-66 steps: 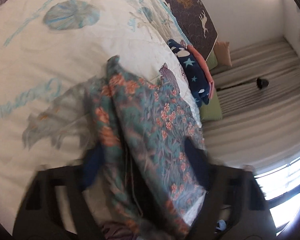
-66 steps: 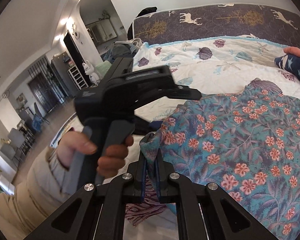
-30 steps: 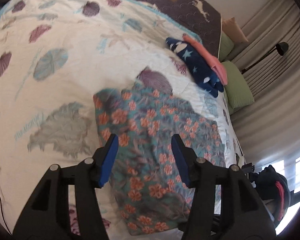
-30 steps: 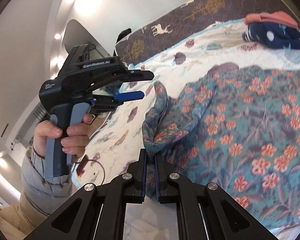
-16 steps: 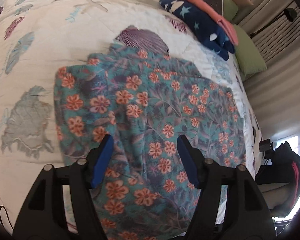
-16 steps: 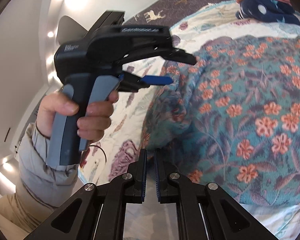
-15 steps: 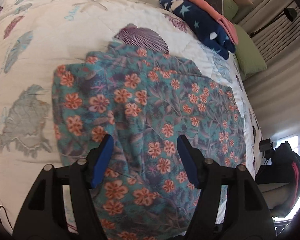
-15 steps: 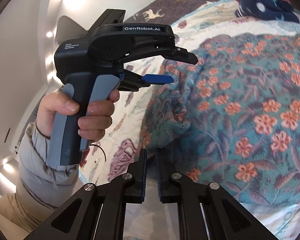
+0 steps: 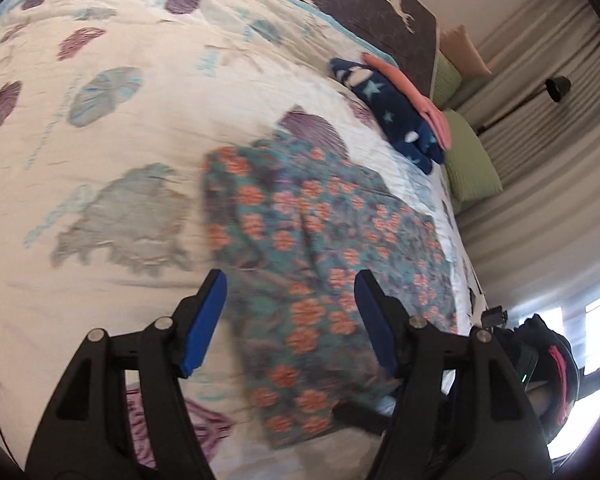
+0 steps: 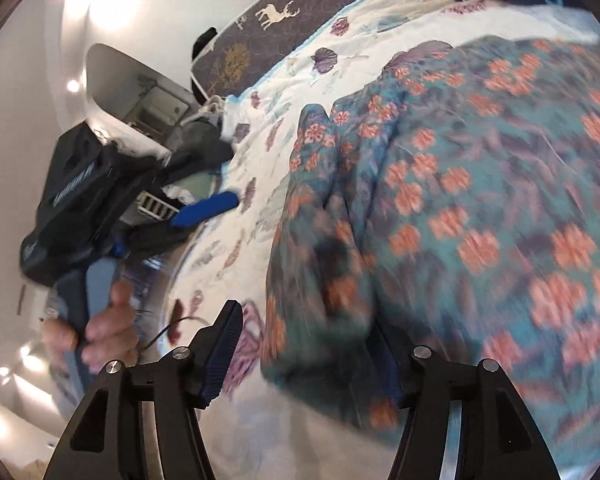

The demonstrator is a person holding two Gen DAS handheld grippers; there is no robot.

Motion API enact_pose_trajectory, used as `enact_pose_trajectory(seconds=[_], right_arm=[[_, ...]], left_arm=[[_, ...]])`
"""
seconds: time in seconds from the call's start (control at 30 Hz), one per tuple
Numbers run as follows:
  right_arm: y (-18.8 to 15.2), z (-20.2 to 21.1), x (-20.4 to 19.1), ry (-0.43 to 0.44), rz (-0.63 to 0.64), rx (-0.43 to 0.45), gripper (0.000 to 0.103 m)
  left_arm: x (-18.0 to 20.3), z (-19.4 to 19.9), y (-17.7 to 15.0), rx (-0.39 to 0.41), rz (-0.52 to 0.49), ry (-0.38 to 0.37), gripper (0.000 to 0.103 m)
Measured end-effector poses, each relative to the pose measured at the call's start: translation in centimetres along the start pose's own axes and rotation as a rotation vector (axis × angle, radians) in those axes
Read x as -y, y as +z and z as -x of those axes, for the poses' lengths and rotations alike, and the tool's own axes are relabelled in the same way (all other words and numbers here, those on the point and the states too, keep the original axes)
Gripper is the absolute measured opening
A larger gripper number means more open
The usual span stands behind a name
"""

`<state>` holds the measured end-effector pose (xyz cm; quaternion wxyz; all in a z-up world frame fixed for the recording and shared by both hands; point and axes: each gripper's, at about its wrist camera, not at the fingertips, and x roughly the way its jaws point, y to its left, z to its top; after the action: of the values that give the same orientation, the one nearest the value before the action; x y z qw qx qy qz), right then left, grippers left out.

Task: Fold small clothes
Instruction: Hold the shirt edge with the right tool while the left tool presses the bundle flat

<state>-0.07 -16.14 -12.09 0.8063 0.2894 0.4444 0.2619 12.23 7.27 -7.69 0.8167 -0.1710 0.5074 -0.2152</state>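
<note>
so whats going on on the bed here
A person is folding a teal garment with orange flowers on a white quilt printed with shells, a handheld gripper in each hand. The right gripper has just been opening and its fingers now straddle the garment's edge. The left gripper hovers open above it. Folded navy star-print clothes lie beyond.
</note>
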Motion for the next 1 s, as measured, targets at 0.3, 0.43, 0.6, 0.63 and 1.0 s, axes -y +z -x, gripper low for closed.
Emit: enact_pose_trajectory(seconds=[0.3, 0.43, 0.6, 0.63, 1.0], right_arm=[[1.0, -0.5, -2.5, -0.07, 0.073, 0.086, 0.003], [0.1, 0.2, -3.9, -0.072, 0.126, 0.107, 0.003], [-1.0, 0.4, -2.4, -0.081, 0.081, 0.093, 0.003], [-1.1, 0.3, -1.7, -0.079, 0.06, 0.085, 0.003], [-1.5, 0.8, 1.8, -0.024, -0.011, 0.051, 0.005]], left_arm=[[0.3, -1.3, 1.8, -0.042, -0.008, -0.015, 0.07], [3.7, -4.5, 3.0, -0.124, -0.086, -0.004, 0.081], [8.5, -9.9, 2.5, -0.246, -0.222, 0.134, 0.081], [9.2, -11.0, 2.2, -0.27, -0.248, 0.167, 0.081], [10.5, -13.5, 1.0, -0.248, -0.328, 0.314, 0.062]])
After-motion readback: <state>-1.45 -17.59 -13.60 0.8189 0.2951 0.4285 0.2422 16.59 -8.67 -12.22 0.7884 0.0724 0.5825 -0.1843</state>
